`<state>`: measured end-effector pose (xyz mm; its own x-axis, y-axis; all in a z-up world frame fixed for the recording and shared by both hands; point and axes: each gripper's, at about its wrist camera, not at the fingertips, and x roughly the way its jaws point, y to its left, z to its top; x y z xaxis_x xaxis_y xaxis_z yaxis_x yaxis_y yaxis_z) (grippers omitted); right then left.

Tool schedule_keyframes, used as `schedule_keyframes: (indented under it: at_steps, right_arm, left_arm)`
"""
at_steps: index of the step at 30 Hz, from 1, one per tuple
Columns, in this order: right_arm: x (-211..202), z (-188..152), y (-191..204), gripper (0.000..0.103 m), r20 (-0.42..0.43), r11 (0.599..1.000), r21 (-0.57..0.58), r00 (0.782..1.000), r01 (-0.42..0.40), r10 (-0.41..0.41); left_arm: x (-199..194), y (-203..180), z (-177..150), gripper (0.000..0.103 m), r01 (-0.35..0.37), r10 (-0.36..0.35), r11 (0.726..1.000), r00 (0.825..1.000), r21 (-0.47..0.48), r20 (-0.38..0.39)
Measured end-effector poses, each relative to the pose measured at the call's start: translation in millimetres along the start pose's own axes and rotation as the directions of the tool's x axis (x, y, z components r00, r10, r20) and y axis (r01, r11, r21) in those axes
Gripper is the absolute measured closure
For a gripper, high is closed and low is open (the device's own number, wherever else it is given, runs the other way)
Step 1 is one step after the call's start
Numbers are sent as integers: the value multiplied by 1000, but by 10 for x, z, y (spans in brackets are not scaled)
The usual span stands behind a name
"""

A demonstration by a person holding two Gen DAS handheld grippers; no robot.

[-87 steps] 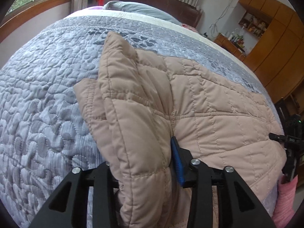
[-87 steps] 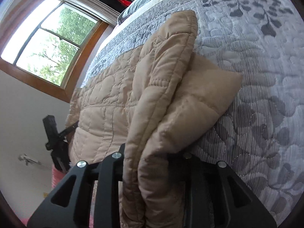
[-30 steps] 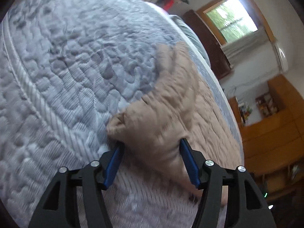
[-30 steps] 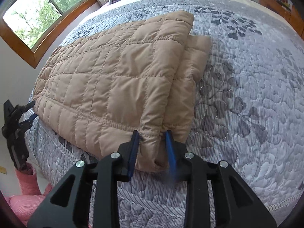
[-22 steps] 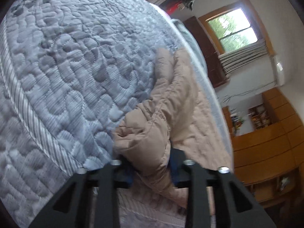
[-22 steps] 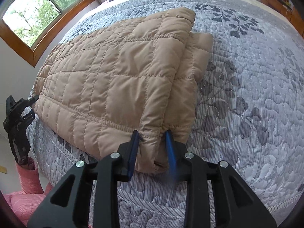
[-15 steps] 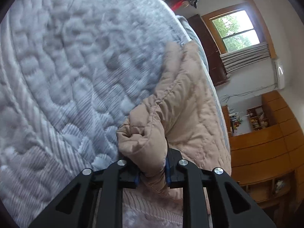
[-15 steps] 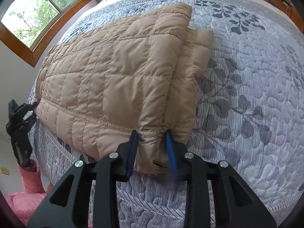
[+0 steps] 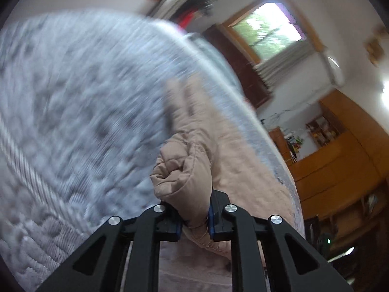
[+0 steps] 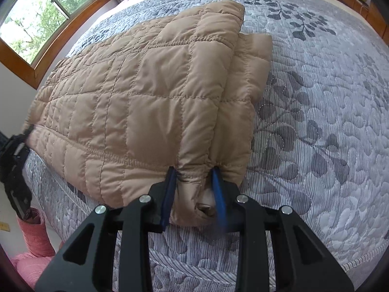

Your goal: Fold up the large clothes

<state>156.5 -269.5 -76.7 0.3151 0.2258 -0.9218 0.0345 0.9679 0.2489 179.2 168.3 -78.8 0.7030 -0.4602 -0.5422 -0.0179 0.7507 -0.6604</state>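
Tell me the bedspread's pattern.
Grey bedspread quilted with darker grey leaf sprigs; clearest in the right wrist view.

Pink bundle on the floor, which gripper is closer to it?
Left. The left gripper, fingers closing on the jacket, sits just above the pink bundle; the right gripper holds the jacket's other corner over the bed.

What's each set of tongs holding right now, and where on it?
Both grip the tan quilted jacket. Right tongs clamp the folded near corner at its hem. Left tongs, jaws closing, pinch a bunched corner at the opposite end.
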Motion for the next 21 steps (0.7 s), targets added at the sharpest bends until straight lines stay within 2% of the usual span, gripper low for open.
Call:
schedule_keyframes:
  at_steps: [3, 5, 7, 10, 15, 19, 21]
  right_arm:
    - [-5, 10, -12, 74, -1, 1000, 5, 1000, -2, 2]
    - [-6, 13, -24, 74, -1, 1000, 14, 1000, -13, 13]
    - [-5, 13, -41, 74, 0, 1000, 19, 1000, -23, 23]
    - [-7, 2, -73, 74, 4, 999, 27, 999, -38, 38]
    - [-7, -1, -89, 74, 5, 999, 25, 999, -48, 48]
    - [-4, -3, -84, 74, 2, 998, 22, 999, -53, 53]
    - [-4, 0, -92, 74, 1, 998, 20, 999, -55, 54]
  left_arm:
    - [-93, -491, 49, 89, 18, -25, 985, 999, 170, 42]
    - [-104, -858, 49, 89, 63, -75, 959, 997, 275, 33]
    - [-37, -1226, 20, 89, 113, -121, 922, 993, 370, 0]
    - [133, -1670, -108, 89, 166, -151, 863, 986, 477, -71]
    - [520, -2066, -383, 89, 236, -141, 790, 968, 566, -207]
    - [794, -2200, -603, 89, 267, -103, 750, 951, 606, -291]
    - [796, -2146, -715, 89, 275, -88, 739, 944, 615, -317]
